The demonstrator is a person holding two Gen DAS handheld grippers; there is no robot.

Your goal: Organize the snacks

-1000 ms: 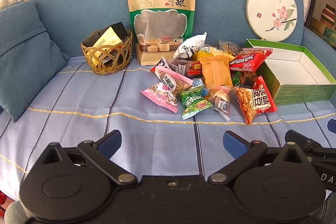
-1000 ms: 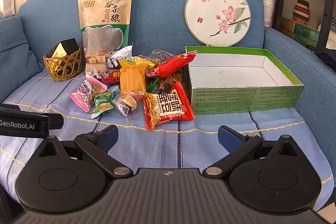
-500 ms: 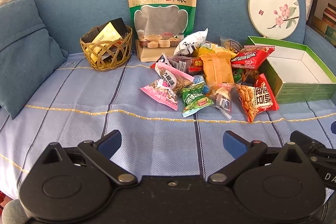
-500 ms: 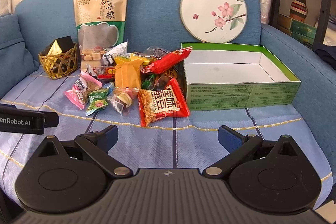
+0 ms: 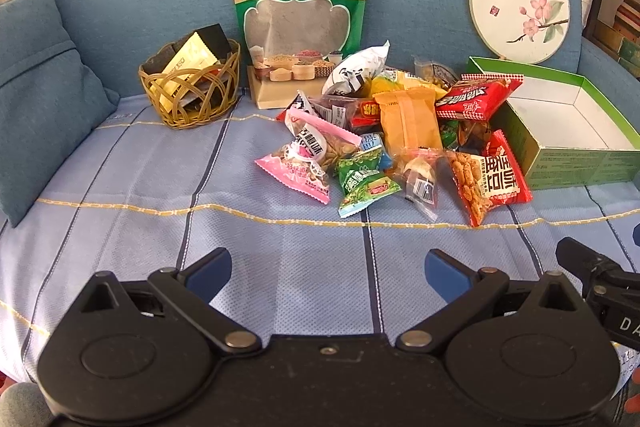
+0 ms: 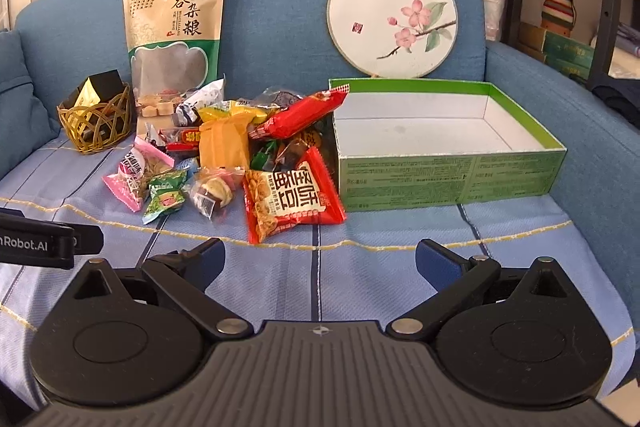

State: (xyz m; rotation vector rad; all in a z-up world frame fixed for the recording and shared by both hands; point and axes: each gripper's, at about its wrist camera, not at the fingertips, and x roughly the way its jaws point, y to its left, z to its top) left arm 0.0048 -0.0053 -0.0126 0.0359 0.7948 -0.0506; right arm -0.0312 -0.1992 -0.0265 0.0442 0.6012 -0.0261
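**Snack heap beside one open box**

The snack pile overlaps too much for a sure count (rear packets are half hidden). It lies on the sofa seat, touching one green box, whose right end is cut off in the left view. Left claw and right claw both hang released, holding nothing, with bare blue cloth between them and the heap.

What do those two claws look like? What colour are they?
Both are mostly black. The left claw has two blue finger pads on black link arms with silver pivot pins, joined to two round black discs. The right claw looks the same, with a ribbed dark grey body and a small compass-like mark. The left one's side carries white lettering ending "nRobot.AI".
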